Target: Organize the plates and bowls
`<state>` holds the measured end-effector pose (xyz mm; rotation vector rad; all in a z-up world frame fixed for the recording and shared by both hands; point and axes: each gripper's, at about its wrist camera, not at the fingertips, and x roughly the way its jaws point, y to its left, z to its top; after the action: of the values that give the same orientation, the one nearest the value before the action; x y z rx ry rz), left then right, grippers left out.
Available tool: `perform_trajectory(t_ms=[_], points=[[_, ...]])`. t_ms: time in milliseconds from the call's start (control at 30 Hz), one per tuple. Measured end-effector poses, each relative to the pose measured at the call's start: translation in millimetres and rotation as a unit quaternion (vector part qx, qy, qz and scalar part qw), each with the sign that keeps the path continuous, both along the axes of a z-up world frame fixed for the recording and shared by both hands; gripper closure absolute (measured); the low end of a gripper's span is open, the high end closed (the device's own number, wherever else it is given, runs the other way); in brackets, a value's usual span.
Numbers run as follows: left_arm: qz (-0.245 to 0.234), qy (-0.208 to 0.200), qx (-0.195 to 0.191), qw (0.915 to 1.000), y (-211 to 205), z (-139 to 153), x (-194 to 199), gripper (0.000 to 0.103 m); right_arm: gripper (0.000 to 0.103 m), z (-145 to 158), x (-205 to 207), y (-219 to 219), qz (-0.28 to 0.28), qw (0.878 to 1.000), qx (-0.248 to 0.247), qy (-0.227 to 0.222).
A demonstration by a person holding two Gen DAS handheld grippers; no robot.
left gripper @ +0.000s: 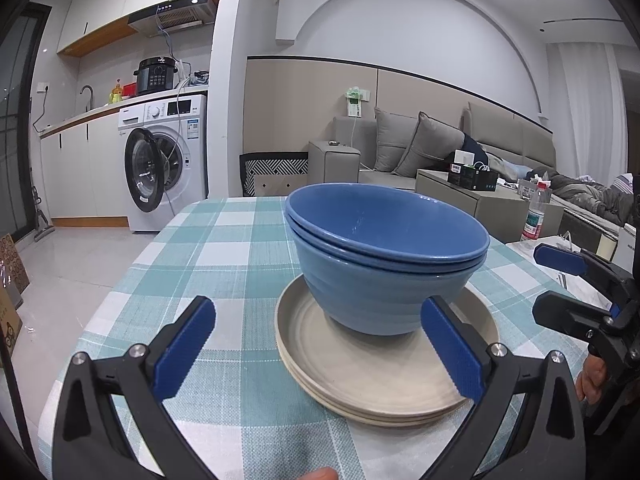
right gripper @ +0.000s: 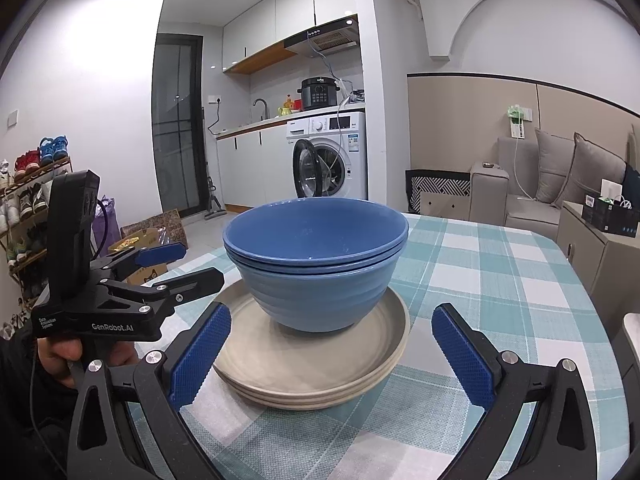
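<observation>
Two glossy ribbed blue bowls [left gripper: 384, 256] nested on matte beige plates [left gripper: 384, 376]

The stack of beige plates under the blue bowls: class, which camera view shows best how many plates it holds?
The right wrist view: the beige plates show separate rim edges along their unobstructed front. In the left wrist view, a left gripper finger covers part of that edge.

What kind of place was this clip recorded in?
Likely a small studio flat: a washing machine under a kitchen counter, a grey sofa close by, and a checked tablecloth on the dining table.
</observation>
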<state>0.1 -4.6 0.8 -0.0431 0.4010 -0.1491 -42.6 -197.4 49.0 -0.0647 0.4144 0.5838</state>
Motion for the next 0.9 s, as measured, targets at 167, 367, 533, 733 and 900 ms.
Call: perform_trajectory(t_ms=[167,367,533,733,900], points=[[0.000,-0.002,0.000,1.0000,-0.2,-1.3,-1.2,0.000,0.001,0.2,-1.3,-1.4,-0.001,1.000,0.004,-0.001],[0.002,-0.005,-0.004,1.0000,1.2,-2.5,-2.7,0.000,0.001,0.8,-3.1,-4.0,0.000,1.000,0.008,-0.003],[0.003,-0.001,-0.007,1.0000,1.6,-4.0,-2.4,0.000,0.001,1.0,-3.7,-4.1,0.000,1.000,0.008,-0.004],[0.003,-0.004,-0.007,1.0000,1.7,-4.1,-2.0,0.000,0.001,1.2,-4.3,-5.0,0.001,1.000,0.009,-0.006],[0.003,-0.004,-0.009,0.9999,2.4,-4.9,-1.9,0.000,0.001,1.3,-4.9,-5.0,0.002,1.000,0.009,-0.006]])
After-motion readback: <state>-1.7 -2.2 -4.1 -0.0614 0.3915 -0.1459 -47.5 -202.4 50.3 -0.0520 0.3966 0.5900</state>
